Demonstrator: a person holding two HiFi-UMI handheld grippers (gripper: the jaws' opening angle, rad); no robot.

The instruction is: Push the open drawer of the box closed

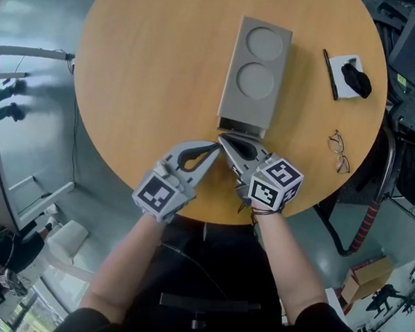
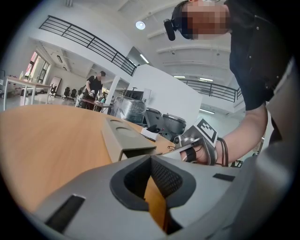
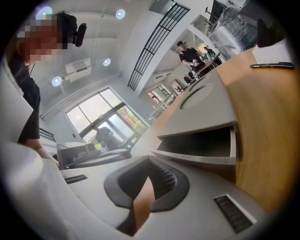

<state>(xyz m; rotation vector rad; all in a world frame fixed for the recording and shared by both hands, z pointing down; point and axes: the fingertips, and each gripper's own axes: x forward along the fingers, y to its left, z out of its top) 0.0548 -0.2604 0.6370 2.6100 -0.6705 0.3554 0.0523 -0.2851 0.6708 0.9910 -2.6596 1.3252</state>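
Observation:
A grey box [image 1: 256,66] with two round recesses on top lies on the round wooden table [image 1: 147,65]. Its drawer [image 1: 242,127] sticks out a little at the near end. In the right gripper view the drawer [image 3: 201,157] gapes open just past the jaws. My right gripper [image 1: 222,138] is shut and empty, with its tips at the drawer's left front corner. My left gripper [image 1: 215,148] is also shut and empty, pointing right, its tips beside the right gripper's. From the left gripper [image 2: 151,158], the box [image 2: 124,138] is ahead.
A pair of glasses [image 1: 339,152] lies near the table's right edge. A black pen [image 1: 329,75] and a white card with a black object [image 1: 350,76] sit to the right of the box. The table's near edge runs right under both grippers.

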